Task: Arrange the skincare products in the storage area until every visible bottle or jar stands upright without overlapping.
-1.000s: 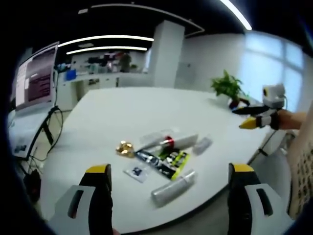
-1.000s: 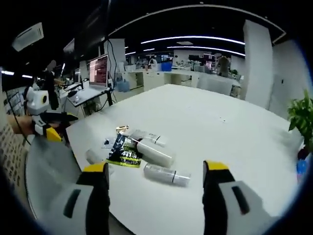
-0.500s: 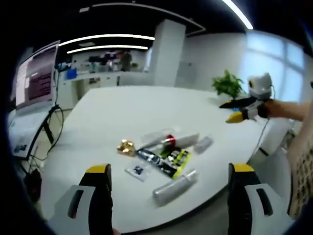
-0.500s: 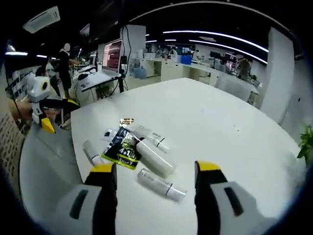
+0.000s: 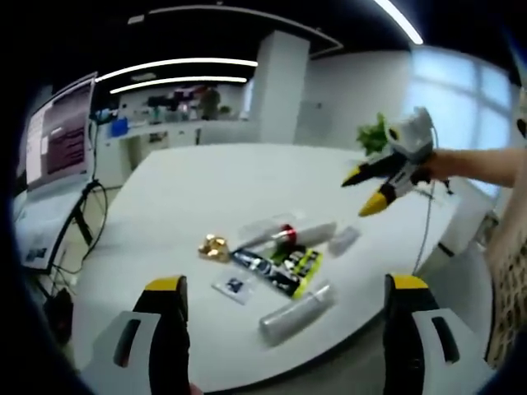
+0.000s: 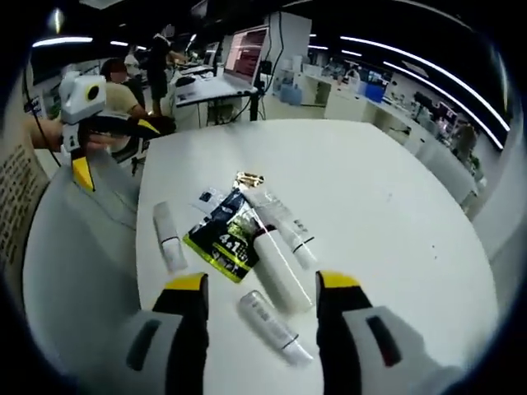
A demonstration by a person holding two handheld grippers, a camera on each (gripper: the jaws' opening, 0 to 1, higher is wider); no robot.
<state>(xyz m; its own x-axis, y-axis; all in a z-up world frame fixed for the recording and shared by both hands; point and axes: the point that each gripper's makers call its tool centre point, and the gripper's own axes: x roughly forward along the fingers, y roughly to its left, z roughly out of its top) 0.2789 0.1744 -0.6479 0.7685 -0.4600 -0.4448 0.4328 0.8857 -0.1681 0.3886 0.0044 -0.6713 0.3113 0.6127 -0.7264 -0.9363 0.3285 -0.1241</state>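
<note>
Several skincare items lie flat in a cluster on the white table (image 5: pixel 206 181): a gold jar (image 5: pixel 212 247), a clear tube with a red cap (image 5: pixel 276 235), a white tube (image 5: pixel 317 233), a small clear bottle (image 5: pixel 343 240), a black-and-green pouch (image 5: pixel 276 267), a sachet (image 5: pixel 231 285) and a silver tube (image 5: pixel 295 313). My left gripper (image 5: pixel 285 283) stands open short of the table's near edge. My right gripper (image 5: pixel 365 191) hovers open over the table's right side. In the right gripper view, the right gripper (image 6: pixel 262 281) is open above the pouch (image 6: pixel 224 239), a thick white tube (image 6: pixel 280 263) and a clear bottle (image 6: pixel 272 325).
A monitor (image 5: pixel 58 132) on a stand with cables stands left of the table, and a potted plant (image 5: pixel 375 136) sits at the far right. The left gripper (image 6: pixel 115 148) shows beyond the table (image 6: pixel 370 189) edge. People sit at desks (image 6: pixel 140 74) behind.
My right gripper has swung in over the table toward the cluster and now looks down on it from closer. The left gripper and the products have stayed put.
</note>
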